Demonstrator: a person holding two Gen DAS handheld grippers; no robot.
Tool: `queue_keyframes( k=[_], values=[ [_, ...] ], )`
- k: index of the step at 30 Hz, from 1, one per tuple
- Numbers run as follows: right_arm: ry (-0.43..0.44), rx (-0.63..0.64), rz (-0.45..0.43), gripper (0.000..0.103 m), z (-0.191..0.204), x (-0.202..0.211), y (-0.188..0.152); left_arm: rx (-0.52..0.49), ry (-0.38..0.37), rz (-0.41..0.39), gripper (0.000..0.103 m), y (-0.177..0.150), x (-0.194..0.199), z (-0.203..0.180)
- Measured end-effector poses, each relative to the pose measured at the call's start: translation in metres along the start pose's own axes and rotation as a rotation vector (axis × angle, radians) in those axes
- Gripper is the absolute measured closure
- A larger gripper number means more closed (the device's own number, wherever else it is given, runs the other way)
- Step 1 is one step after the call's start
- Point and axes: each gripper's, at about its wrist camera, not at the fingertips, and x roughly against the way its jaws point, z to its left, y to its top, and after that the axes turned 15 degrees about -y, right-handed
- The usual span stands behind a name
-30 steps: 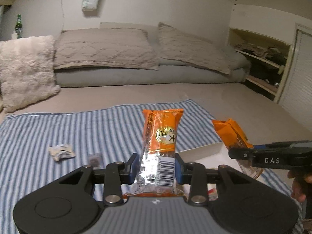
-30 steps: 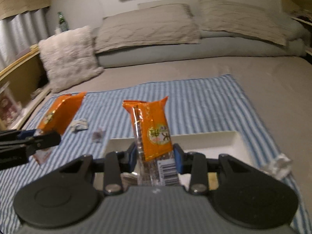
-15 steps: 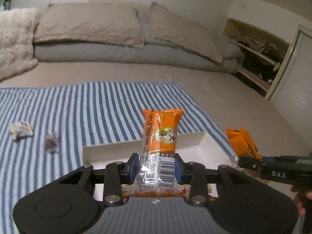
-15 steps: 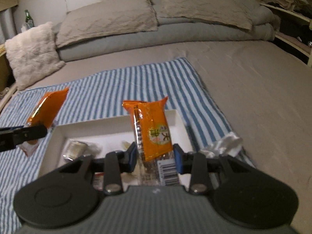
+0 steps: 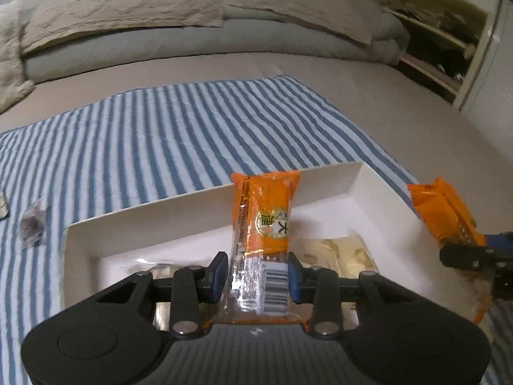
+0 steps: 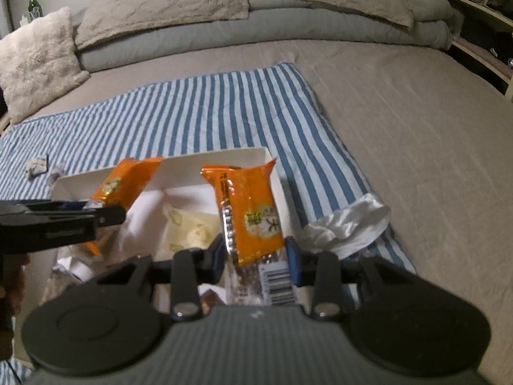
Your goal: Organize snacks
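We have each gripper, left (image 5: 256,276) and right (image 6: 255,261), clamped on an orange bar (image 5: 261,224) (image 6: 248,215) above the box (image 5: 179,215), with two small snacks (image 5: 30,223) left of it not yet boxed.

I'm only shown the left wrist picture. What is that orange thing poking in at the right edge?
Observer: A second orange pack, clamped in the right tool. Its face shows a round label and a barcode.
Operator: Is anything lying past the box on that side?
Observer: Yes, a crumpled white wrapper lies next to the white box, at the edge of the striped blanket.
Operator: And further back in the room?
Observer: A green bottle stands at the far left, behind the fluffy pillow.
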Motion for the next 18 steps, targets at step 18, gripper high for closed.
queue_keyframes(
  k=[18],
  values=[
    [-0.023,0.036,0.054,0.058,-0.004,-0.03,-0.001,-0.111,-0.071,0.121,0.063,-0.009,-0.033,-0.011]
  ],
)
